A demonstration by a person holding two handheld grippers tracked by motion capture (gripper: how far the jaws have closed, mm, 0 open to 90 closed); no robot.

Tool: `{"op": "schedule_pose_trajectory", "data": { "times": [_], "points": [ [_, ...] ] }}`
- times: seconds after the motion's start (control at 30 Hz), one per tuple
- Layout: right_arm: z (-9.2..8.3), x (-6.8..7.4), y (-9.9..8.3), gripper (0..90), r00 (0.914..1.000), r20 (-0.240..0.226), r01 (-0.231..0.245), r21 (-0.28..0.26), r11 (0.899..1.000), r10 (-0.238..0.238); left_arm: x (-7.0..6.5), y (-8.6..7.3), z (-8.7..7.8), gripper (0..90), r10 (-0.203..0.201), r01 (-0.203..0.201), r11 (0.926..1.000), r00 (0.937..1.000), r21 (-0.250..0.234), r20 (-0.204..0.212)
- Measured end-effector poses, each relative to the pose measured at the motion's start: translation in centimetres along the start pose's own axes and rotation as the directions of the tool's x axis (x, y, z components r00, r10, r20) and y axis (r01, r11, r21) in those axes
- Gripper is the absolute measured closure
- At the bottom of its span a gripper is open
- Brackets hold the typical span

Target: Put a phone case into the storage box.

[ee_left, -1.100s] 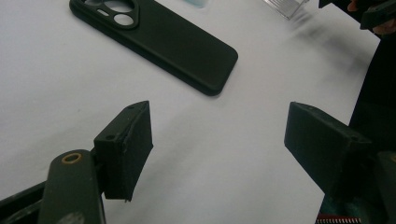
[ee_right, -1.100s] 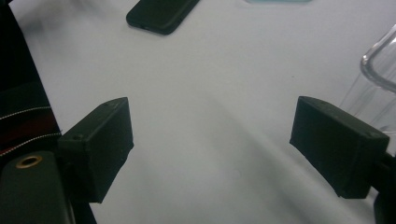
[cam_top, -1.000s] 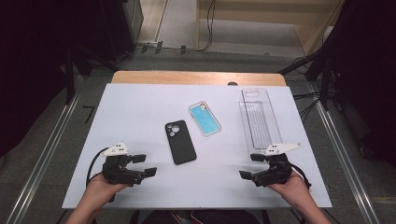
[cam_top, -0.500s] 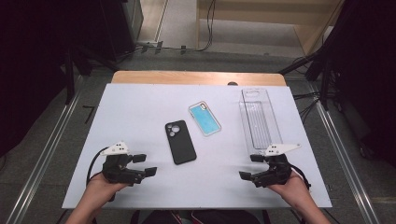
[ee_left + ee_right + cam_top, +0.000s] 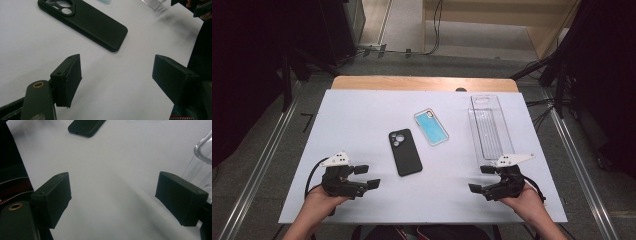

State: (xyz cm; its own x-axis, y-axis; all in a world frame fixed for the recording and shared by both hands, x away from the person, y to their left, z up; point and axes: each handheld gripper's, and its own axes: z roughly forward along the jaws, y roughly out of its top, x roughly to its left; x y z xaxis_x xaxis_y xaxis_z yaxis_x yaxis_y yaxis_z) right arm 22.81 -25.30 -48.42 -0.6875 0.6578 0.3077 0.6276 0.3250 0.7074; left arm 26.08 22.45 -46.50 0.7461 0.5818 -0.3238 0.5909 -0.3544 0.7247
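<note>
A black phone case point(image 5: 404, 152) lies face down in the middle of the white table point(image 5: 357, 115), camera cut-out at the far end. Just right of it and farther back rests a blue phone case point(image 5: 431, 127) with a clear rim. My left gripper point(image 5: 368, 176) rests at the front left, its jaws open and empty, pointing right toward the black case point(image 5: 87, 20). At the front right, my right gripper point(image 5: 478, 179) is open too, pointing left with nothing between its jaws. Both gripper views show bare table between the pads point(image 5: 67, 80) point(image 5: 53, 197).
A long clear plastic tray point(image 5: 489, 127) lies lengthwise at the right, its near end just behind my right gripper and its corner point(image 5: 203, 160) beside the right jaw. A wooden strip point(image 5: 422, 83) edges the table's far side. Dark floor and metal rails surround the table.
</note>
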Motion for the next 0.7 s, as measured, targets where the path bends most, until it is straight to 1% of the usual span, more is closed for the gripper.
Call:
{"op": "schedule_pose_trajectory", "data": {
  "times": [0.17, 0.43, 0.7],
  "points": [
    [-0.02, -0.03, -0.01, 11.3, 1.0000, 0.002, -0.001, 0.001, 1.000, 0.001, -0.09, 0.00, 0.14, 24.1, 0.008, -0.008, 1.0000, 1.0000, 0.005, 0.003],
    [0.16, 0.11, 0.02, 11.3, 1.0000, -0.001, 0.001, 0.005, 1.000, -0.001, 0.04, -0.02, 0.08, 24.1, 0.004, -0.004, 1.0000, 1.0000, 0.004, 0.000],
    [0.36, 0.25, 0.12, 11.3, 0.9999, -0.008, 0.015, 0.004, 1.000, -0.015, 0.08, 0.01, 0.05, 24.1, 0.003, -0.003, 1.0000, 1.0000, 0.004, 0.001]
  ]
}}
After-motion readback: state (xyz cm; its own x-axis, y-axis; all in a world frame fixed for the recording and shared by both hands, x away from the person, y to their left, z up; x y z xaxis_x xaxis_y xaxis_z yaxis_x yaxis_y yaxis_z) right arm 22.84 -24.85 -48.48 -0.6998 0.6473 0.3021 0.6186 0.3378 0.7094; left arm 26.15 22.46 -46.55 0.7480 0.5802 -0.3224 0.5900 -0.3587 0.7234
